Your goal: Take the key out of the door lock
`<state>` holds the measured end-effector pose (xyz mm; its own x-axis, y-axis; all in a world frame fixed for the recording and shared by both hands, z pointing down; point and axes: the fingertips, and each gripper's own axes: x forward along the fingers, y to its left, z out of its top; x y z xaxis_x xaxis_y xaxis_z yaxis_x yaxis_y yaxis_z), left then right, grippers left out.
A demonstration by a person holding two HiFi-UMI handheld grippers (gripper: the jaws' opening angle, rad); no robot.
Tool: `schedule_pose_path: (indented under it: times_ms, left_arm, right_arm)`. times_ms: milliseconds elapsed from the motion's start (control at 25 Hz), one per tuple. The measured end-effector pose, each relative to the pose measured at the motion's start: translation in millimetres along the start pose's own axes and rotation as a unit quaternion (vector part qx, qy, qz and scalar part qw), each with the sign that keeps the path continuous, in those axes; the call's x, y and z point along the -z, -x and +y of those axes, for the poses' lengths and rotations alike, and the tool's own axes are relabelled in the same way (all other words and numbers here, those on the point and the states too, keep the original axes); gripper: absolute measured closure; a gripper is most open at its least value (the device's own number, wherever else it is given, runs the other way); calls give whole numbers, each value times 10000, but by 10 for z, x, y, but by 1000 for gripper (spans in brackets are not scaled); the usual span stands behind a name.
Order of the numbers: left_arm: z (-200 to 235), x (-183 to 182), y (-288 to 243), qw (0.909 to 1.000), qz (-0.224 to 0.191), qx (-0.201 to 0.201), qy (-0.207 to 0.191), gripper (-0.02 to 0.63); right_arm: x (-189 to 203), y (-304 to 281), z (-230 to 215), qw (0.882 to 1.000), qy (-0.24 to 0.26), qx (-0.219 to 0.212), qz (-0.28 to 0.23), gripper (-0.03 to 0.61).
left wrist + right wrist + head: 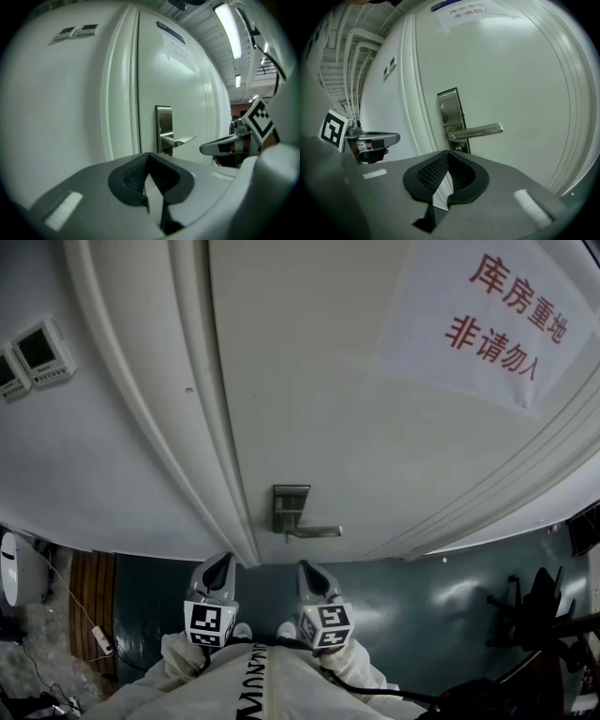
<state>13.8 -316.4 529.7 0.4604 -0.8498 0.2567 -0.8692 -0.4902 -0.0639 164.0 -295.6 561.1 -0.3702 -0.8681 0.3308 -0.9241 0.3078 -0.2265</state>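
A steel lock plate [291, 507] with a lever handle [317, 532] sits on the white door [375, 427]. In the right gripper view a small round keyhole cylinder [458, 149] shows just under the lever [476, 132]; I cannot make out a key in it. My left gripper [223, 561] and right gripper [306, 567] hang side by side below the lock, short of the door, both shut with nothing between the jaws. The left gripper [149, 157] hides the plate's lower part [163, 126] in its own view. The right gripper [448, 153] points at the plate.
A paper sign with red characters [506, 320] is stuck to the door at upper right. Two wall control panels [37, 351] sit left of the door frame [202, 427]. A white appliance with cables [17, 568] stands at the left, dark equipment [534, 606] at the right.
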Motion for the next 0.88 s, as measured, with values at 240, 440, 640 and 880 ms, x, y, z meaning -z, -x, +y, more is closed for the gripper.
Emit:
schedule_pose_path:
  times_ms: [240, 440, 640, 880]
  left_arm:
    - [38, -6, 47, 9999, -41, -114, 4, 614]
    - [117, 29, 151, 9996, 5, -279, -5, 614]
    - [219, 117, 282, 9989, 129, -458, 36, 614]
    - [254, 205, 356, 9982, 254, -541, 53, 614]
  right_arm:
    - [155, -131, 24, 9981, -463, -309, 260, 525]
    - [275, -276, -30, 9827, -1697, -692, 260, 471]
    - [350, -385, -90, 9520, -2888, -1012, 119, 448]
    - [489, -619, -173, 8937, -4318, -1217, 77, 451]
